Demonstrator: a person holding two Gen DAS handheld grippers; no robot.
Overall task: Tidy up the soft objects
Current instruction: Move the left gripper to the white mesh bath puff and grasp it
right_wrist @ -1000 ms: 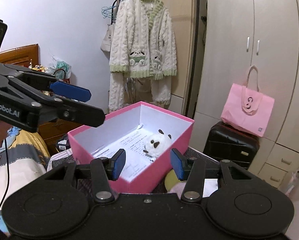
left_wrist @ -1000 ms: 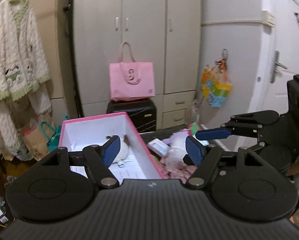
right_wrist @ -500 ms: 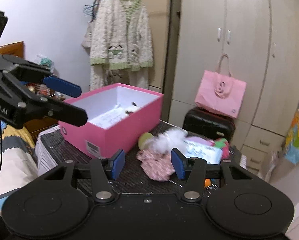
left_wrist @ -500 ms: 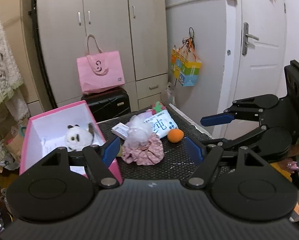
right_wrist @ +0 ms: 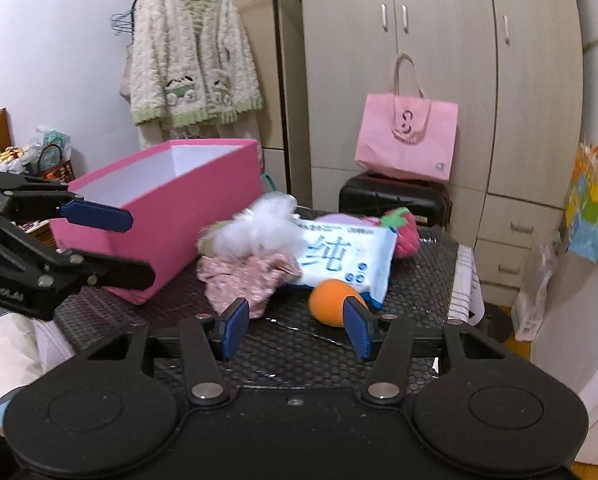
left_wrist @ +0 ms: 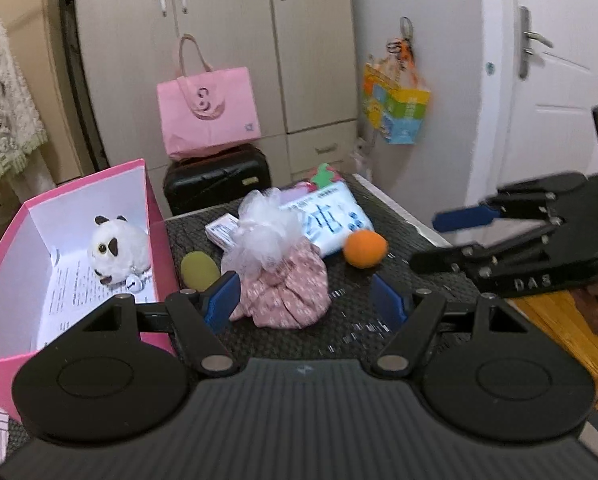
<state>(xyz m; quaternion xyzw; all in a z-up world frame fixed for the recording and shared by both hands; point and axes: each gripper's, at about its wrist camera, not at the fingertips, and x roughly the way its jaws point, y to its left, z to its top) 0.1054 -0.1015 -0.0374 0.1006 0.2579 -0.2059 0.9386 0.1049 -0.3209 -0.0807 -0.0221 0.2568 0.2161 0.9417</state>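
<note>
The left tongs [left_wrist: 307, 300] stand wide apart and hold nothing; the pink flowered cloth [left_wrist: 287, 292] lies on the desk [left_wrist: 355, 320] between and just beyond their blue pads, though contact cannot be judged. The right tongs [right_wrist: 295, 326] are likewise spread wide and empty, with the orange ball [right_wrist: 333, 302] at the far tip of their right pad and the same cloth's edge by the left pad.

Compared with half a second ago, both views have swung lower and closer to the heap: the cloth, then small at mid-frame in the left view, now fills the space between the pads, and the pink box [left_wrist: 59, 264] has slid to the lower left. In the right view the box, earlier at left centre, sits further back at mid-left, and the ball has come into sight between the pads.

Both tools point forward and slightly down over the desk. Each shows in the other's view: the right one juts in from the right edge of the left view, the left one from the left edge of the right view.

A white plush toy [left_wrist: 117, 250] sits inside the box. The white fluffy puff [left_wrist: 265, 236] rests on the cloth, with a tissue pack [left_wrist: 331, 218] behind it.
</note>
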